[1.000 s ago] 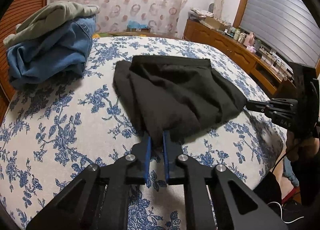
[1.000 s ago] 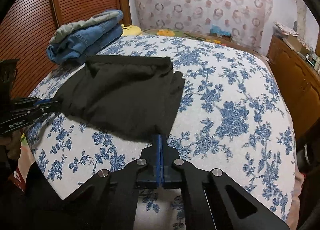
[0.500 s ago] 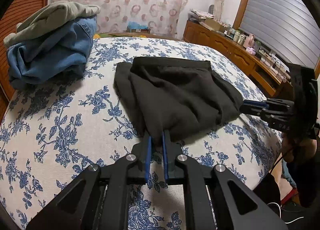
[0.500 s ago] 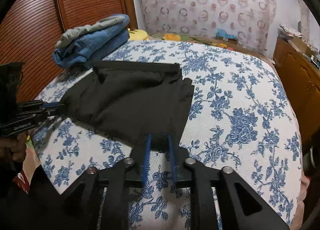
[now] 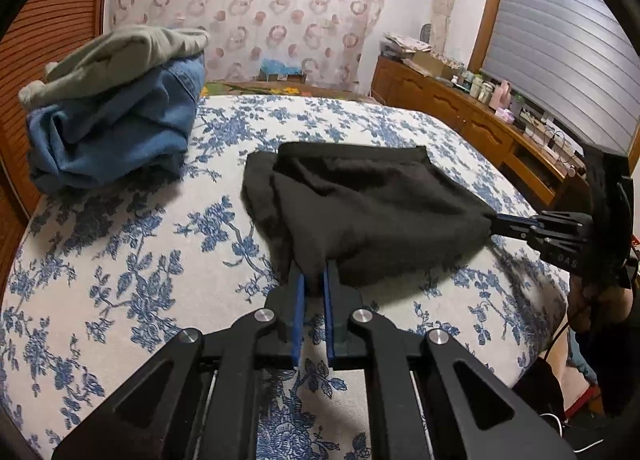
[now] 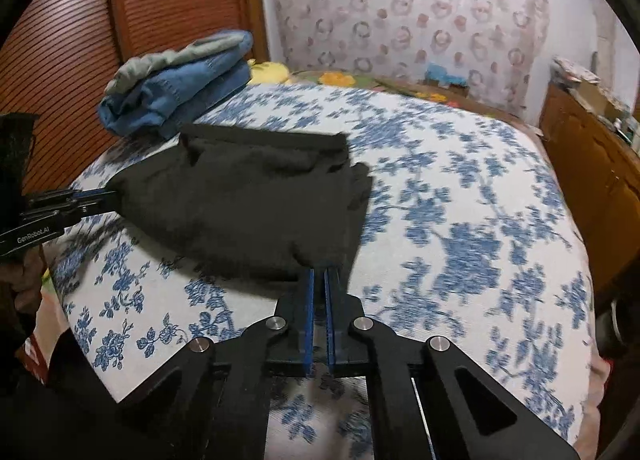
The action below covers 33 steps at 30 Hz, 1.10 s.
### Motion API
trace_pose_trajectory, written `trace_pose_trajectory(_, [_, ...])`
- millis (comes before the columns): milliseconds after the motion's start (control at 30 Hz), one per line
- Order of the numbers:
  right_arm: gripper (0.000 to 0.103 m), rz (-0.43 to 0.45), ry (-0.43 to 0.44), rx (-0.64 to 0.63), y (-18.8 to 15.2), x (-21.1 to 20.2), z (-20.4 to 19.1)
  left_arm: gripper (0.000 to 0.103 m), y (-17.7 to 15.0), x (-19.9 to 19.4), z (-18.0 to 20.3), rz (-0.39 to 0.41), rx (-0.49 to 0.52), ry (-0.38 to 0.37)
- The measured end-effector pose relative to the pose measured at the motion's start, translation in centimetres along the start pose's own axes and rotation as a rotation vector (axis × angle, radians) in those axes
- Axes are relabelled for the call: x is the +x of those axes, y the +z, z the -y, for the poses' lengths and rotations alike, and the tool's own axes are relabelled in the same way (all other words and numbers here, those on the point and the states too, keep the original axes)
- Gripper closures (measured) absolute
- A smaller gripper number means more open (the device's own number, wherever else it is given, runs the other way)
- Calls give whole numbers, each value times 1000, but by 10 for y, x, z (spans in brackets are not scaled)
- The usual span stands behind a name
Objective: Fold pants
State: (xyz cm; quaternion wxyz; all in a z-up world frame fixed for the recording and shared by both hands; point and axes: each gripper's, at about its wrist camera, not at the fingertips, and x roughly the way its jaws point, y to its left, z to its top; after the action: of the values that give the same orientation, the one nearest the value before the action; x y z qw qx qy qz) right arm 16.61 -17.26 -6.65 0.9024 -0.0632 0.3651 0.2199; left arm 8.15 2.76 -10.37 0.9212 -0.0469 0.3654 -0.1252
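Note:
The black pants (image 5: 360, 203) lie folded on the floral bedspread (image 5: 140, 260), waistband at the far side. My left gripper (image 5: 313, 280) is shut on the near left corner of the pants. My right gripper (image 6: 319, 276) is shut on the near right corner; it also shows in the left wrist view (image 5: 496, 221) at the pants' right tip. The left gripper shows in the right wrist view (image 6: 106, 193) at the pants' left tip. The near edge is lifted slightly between both grippers.
A pile of blue jeans and a grey garment (image 5: 116, 115) sits at the bed's far left by the wooden headboard (image 6: 72, 39). A wooden dresser (image 5: 480, 131) with bottles runs along the right wall. The bed's near edge (image 6: 100, 372) drops off by the person.
The right gripper opened half a second ago and has now closed on the pants' corner. Both grippers have moved closer and the near edge of the pants has risen.

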Motion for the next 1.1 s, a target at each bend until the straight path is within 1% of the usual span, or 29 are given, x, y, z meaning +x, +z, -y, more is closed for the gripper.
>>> trace_pose_trajectory(67, [99,3,12,10,-2,-7,1,94,0,0,1,-6,11,10])
trace_pose_trajectory(200, [99,-8,20,0,-7,-18,-4,94,-1,-3,2,-16,9,1])
trace_pose_trajectory(467, [99,-9,56,2,-16,-51,-10,94,-13,-36,17,-42,46,-12])
trace_pose_trajectory(600, [99,-12,62,5,-24,-61,-12,93,-18,-42,23,-60,52,-14])
trace_pose_trajectory(633, [99,-15,64,1,-25,-60,-12,92,-17,-41,23,-64,53,-11])
trace_pose_trajectory(700, [99,-20,62,-11,-26,-60,-14,86,-16,-41,22,-66,50,-3])
trace_pose_trajectory(733, [99,-22,66,-7,-27,-59,-13,82,-15,-40,21,-63,45,-7])
trace_pose_trajectory(767, [99,-21,67,-8,-26,-60,-14,75,-15,-40,20,-62,42,-10])
trace_pose_trajectory(800, [99,-18,65,-11,-27,-60,-15,71,-13,-39,18,-62,38,-5])
trace_pose_trajectory(867, [99,-14,60,-22,-27,-62,-17,57,-11,-37,15,-61,28,-10])
trace_pose_trajectory(933, [99,-7,52,-37,-26,-63,-20,56,-9,-32,12,-65,22,-25])
trace_pose_trajectory(1000, [98,-1,55,-40,-25,-64,-21,53,-6,-22,9,-89,27,-9])
trace_pose_trajectory(1033, [96,1,52,-39,-25,-64,-21,47,-5,-16,8,-102,29,-7])
trace_pose_trajectory(1067, [96,3,47,-34,-24,-64,-19,40,-4,-13,7,-107,32,-12])
trace_pose_trajectory(1100, [96,6,48,-29,-24,-64,-18,36,-3,-8,6,-111,32,-18])
